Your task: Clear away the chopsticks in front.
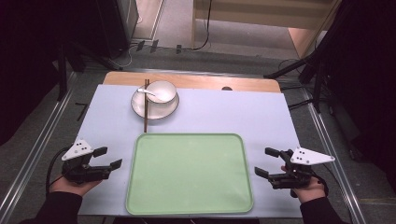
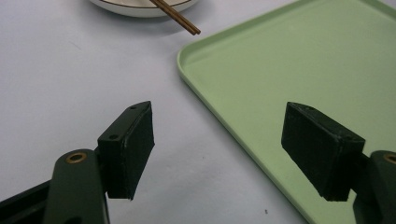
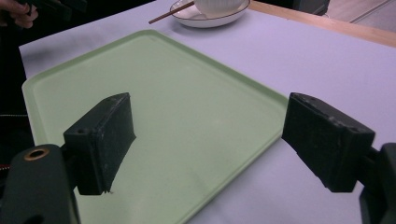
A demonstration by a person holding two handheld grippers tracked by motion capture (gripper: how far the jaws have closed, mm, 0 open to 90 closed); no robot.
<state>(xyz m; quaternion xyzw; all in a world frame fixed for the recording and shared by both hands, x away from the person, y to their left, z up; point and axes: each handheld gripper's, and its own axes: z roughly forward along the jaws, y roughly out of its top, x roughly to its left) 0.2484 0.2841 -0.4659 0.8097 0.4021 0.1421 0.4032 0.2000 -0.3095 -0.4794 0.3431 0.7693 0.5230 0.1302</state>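
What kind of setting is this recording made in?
Probably a lab or studio data-collection bench: a covered table set with a green tray and bowl, dark stands alongside, cables on the bare floor.

Left gripper (image 1: pixel 108 157), right gripper (image 1: pixel 265 162) agape

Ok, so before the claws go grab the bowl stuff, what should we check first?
1. Left claw open, holding nothing: ok.
2. Right claw open, holding nothing: ok.
3. Tray bare, room to set things down: ok.
4. Bowl upright on its plate: ok.
5. Chopsticks lying steady across the plate rim, one end on the table: ok, but could roll.
6. Spoon in the bowl; whether anything else is inside: cannot tell.
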